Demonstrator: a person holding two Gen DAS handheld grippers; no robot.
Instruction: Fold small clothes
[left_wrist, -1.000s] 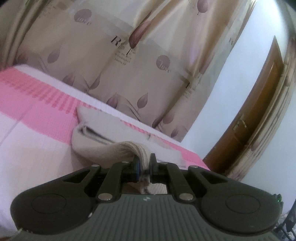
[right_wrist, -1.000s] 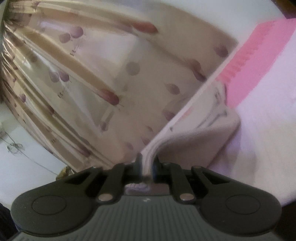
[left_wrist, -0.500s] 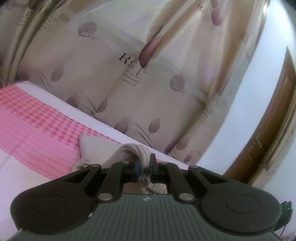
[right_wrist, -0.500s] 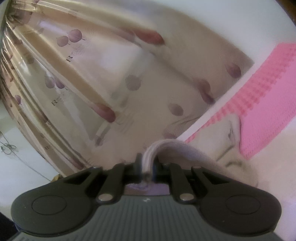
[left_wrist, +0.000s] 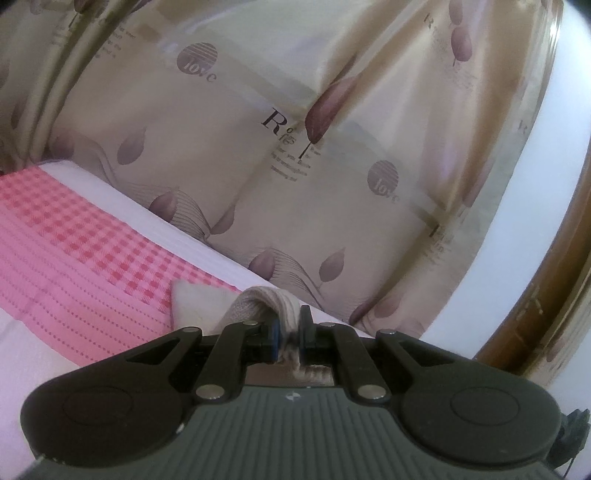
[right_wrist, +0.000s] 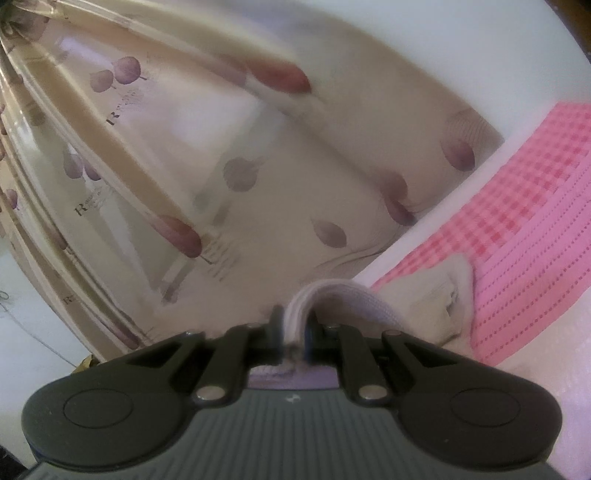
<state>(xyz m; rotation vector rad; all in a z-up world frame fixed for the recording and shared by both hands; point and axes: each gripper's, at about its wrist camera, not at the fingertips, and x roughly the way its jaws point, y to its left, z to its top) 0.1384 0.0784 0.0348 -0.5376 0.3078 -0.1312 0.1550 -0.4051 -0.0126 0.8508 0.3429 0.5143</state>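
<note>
A small beige garment (left_wrist: 199, 304) lies on the pink-and-white bed cover (left_wrist: 81, 254). My left gripper (left_wrist: 289, 332) is shut on its ribbed edge, which bulges up between the jaws. In the right wrist view the same beige garment (right_wrist: 432, 306) lies on the pink checked cover (right_wrist: 535, 229). My right gripper (right_wrist: 294, 332) is shut on another part of its ribbed edge. Both grippers hold the cloth lifted, and most of the garment is hidden below them.
A beige curtain (left_wrist: 295, 129) with leaf prints hangs right behind the bed's far edge. It also fills the right wrist view (right_wrist: 221, 166). A white wall and a brown wooden door frame (left_wrist: 554, 288) stand to the right.
Both grippers have lifted and tilted up with the garment edge in them. Much less of the garment and bed shows, and more curtain fills both views.
</note>
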